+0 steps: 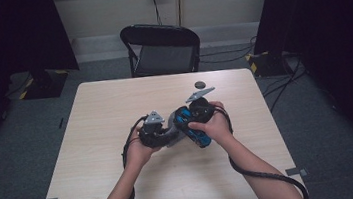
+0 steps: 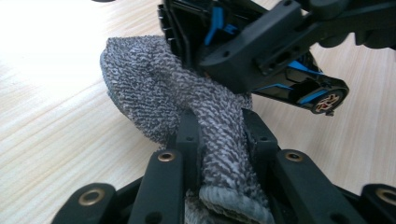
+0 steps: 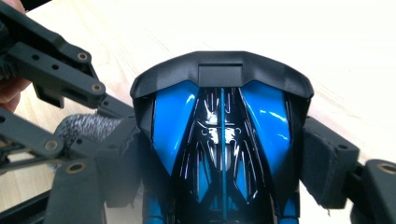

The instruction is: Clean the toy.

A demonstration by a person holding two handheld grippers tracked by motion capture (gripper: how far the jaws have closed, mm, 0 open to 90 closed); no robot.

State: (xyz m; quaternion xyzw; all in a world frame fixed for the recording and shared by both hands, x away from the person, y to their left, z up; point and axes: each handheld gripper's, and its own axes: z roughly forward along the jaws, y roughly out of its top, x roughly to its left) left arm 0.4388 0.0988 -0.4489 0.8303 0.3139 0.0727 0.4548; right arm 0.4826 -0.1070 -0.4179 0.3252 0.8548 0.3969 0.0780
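Glossy blue and black, the toy car (image 3: pixel 222 154) has a dark rear wing and sits pinched between the right gripper's (image 1: pixel 198 122) jaws above the counter's (image 1: pixel 105 112) middle. Just left, the left gripper's (image 2: pixel 219 140) jaws clamp a speckled grey knit sock (image 2: pixel 154 93) touching the car.

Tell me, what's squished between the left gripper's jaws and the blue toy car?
A grey knitted cloth. In the left gripper view the left gripper pinches its end, and the cloth runs up against the blue toy car, which the right gripper holds.
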